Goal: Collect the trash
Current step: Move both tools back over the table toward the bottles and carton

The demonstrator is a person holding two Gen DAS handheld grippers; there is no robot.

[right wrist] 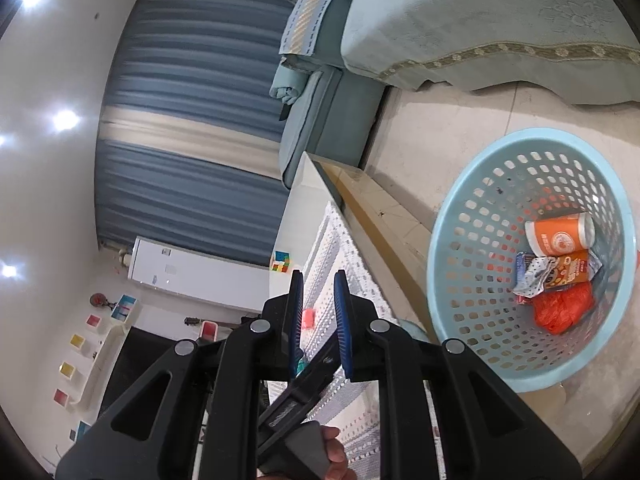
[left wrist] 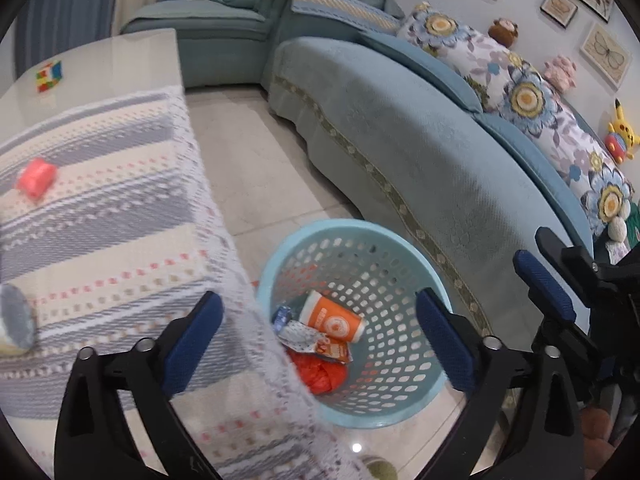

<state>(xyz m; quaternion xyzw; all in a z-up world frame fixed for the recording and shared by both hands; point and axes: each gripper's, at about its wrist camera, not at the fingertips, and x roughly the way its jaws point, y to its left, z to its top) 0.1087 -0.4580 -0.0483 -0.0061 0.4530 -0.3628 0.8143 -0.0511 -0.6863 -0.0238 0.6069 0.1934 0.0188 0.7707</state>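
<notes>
Pale blue perforated plastic basket [left wrist: 404, 236] sits on the tile floor right beside the worktop [left wrist: 140, 52], and it already has stuff in it: an orange paper cup [left wrist: 334, 318] lying on its side, a couple of crinkly snack wrappers [left wrist: 316, 340] and a wad of red-orange plastic bag [left wrist: 320, 374].

My left gripper [left wrist: 320, 336] hangs above the basket with its jaws spread wide and nothing between them. My right gripper [right wrist: 318, 324] has its jaws pulled together. I don't see anything pinched in there, just the striped knitted table cloth [left wrist: 100, 216] showing through the slit.

What's left, as far as I can judge: a small pink crumpled packet [left wrist: 37, 178] sits on the cloth, up and to the left of my left jaws, well apart from them. It looks squat, no real long axis, so approach angle shouldn't matter much. From the right wrist view the same pink thing sits just beyond the right jaws, nearly straight ahead. So the right hand looks like the nearer one, but it'd have to open up first. There's also a round grey-topped tub [left wrist: 14, 320] at the cloth's left edge, can't tell if that's trash.
</notes>
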